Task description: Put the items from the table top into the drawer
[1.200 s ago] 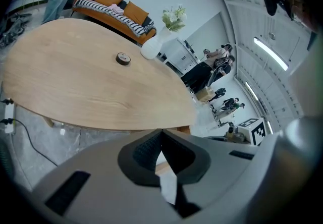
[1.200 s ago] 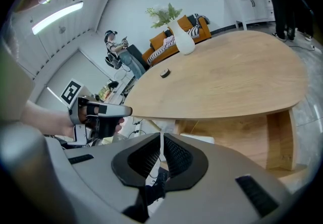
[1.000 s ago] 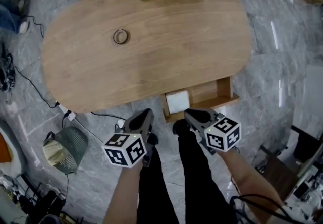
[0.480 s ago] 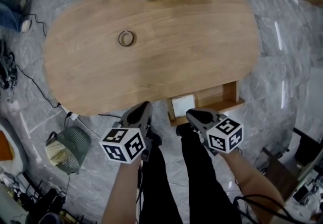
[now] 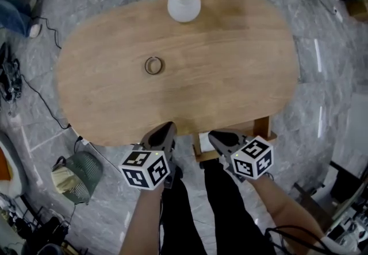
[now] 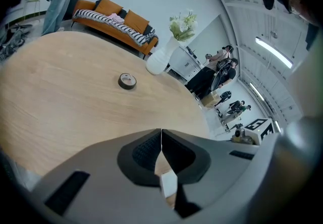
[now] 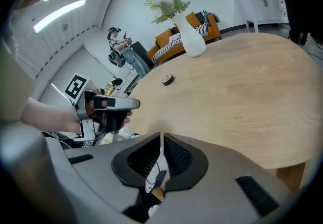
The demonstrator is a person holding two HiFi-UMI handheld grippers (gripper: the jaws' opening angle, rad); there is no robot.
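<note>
**Both grippers shut and empty at near table edge; tape roll on table top**

Left gripper [image 5: 164,128]: jaws closed together, nothing between them. It hangs over the near rim of the oval wooden table [image 5: 241,76], pointing down and forward.

Right gripper [image 5: 214,135]: jaws together but for a hairline slit, nothing held. It sits just beside the left gripper, over the open drawer [image 5: 263,128].

The drawer projects from under the near table edge. A white block [image 5: 203,139] lies in its left end.

The tape roll [image 5: 153,65] lies flat on the table top, left of centre, well apart from both grippers. A white vase [image 5: 184,6] with flowers stands at the far edge.
</note>
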